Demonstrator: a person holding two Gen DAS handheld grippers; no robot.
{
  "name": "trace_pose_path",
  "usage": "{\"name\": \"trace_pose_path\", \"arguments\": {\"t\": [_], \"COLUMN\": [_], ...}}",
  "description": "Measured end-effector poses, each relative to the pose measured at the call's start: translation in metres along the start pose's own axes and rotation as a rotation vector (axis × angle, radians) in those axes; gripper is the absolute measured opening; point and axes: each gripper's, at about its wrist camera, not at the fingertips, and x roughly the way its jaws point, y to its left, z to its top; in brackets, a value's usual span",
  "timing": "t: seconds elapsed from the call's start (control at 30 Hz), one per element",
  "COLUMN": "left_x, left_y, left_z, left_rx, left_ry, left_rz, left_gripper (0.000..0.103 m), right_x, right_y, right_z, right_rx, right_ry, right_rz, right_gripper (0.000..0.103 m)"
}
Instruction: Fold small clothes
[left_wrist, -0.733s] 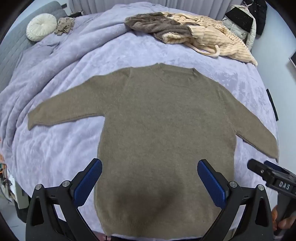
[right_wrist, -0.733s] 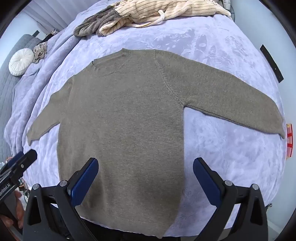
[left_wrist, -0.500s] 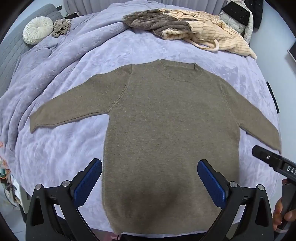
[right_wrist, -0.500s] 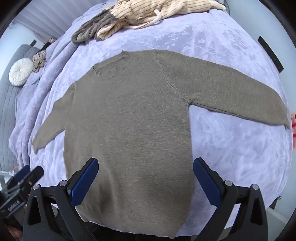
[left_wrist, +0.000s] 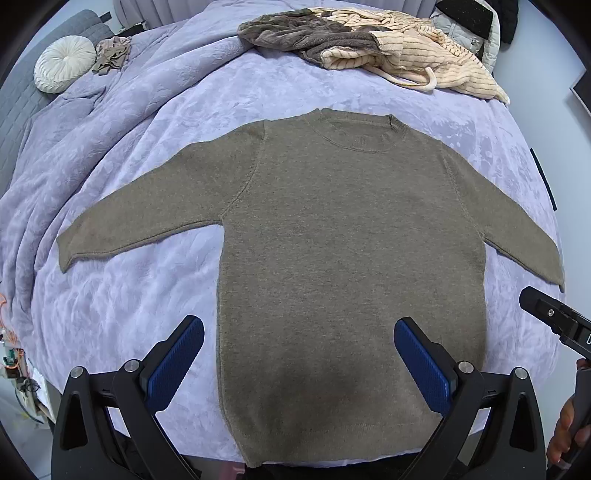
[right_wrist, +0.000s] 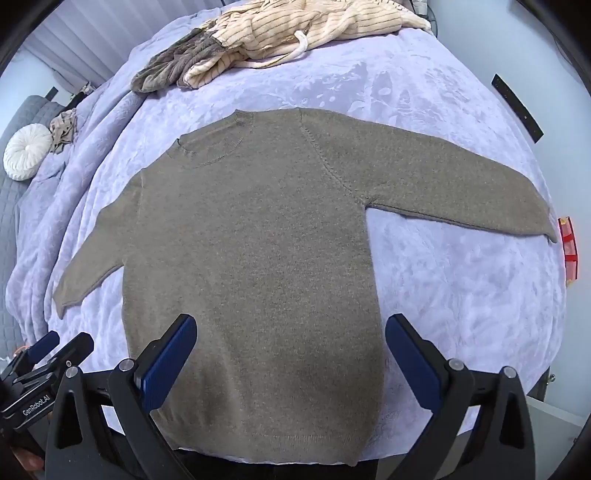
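Observation:
An olive-brown knit sweater (left_wrist: 347, 258) lies flat and face up on the lavender bedspread (left_wrist: 122, 317), both sleeves spread out, hem nearest me. It also shows in the right wrist view (right_wrist: 255, 258). My left gripper (left_wrist: 299, 362) is open and empty, held above the lower body of the sweater. My right gripper (right_wrist: 291, 358) is open and empty, also above the sweater's lower part near its right side. The right gripper's body shows at the right edge of the left wrist view (left_wrist: 554, 321). The left gripper's body shows at the lower left of the right wrist view (right_wrist: 40, 373).
A heap of clothes, a brown one (left_wrist: 306, 33) and a cream striped one (left_wrist: 424, 55), lies at the far end of the bed. A round white cushion (left_wrist: 62, 62) and a small beige cloth (left_wrist: 110, 55) lie far left. The bed's edge is just under the hem.
Both grippers have pulled back and risen a little, so the sweater sits slightly farther and more to the right in the left wrist view. The sweater has not moved.

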Motion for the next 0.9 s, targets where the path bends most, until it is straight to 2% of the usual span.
{"name": "trace_pose_path", "arguments": {"t": [0.03, 0.33, 0.9], "left_x": [0.009, -0.015, -0.002], "left_y": [-0.009, -0.038, -0.028], "left_z": [0.015, 0.019, 0.022], "left_rx": [-0.014, -0.064, -0.085], "left_ry": [0.011, 0.034, 0.05], "left_rz": [0.026, 0.029, 0.042], "left_gripper": [0.103, 0.103, 0.103], "right_x": [0.0, 0.002, 0.008], "right_y": [0.001, 0.008, 0.017], "right_z": [0.0, 0.001, 0.005], "right_rx": [-0.002, -0.033, -0.056], "right_ry": [0.001, 0.012, 0.032], "right_rz": [-0.005, -0.022, -0.031], "right_gripper": [0.102, 0.102, 0.102]}}
